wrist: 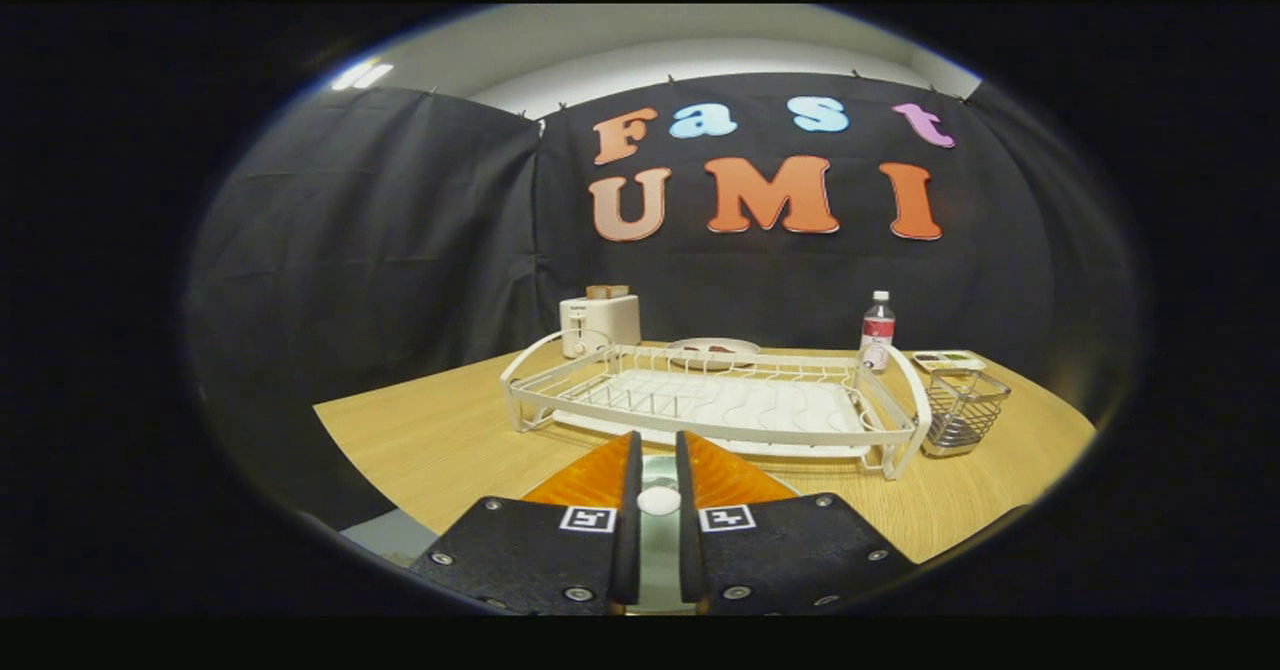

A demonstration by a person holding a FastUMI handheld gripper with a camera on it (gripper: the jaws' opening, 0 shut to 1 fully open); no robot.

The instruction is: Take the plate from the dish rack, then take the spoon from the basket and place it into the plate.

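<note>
The gripper sits low over the wooden table, its two black fingers drawn close with only a narrow slot between them. In that slot lies a white handle end, apparently the spoon, with a pale greenish strip running back under it; the fingers hide most of it, so its bowl and full length cannot be made out. Both fingers seem to press on it from either side. Just ahead of the fingertips a curved pale rim shows, flanked by orange surfaces, which is probably the plate, yet the gripper covers nearly all of it and its shape is uncertain.

Beyond the fingers stands the white wire dish rack, with its slots bare and a white drip tray beneath. Touching or just beside its right end is a small wire basket; what it contains cannot be made out.

Farther back, behind the rack, are a white toaster with slices poking up, a shallow dish partly hidden by the rack's wires, a clear bottle with a red label, and a small flat tray whose contents are too small to tell.
</note>
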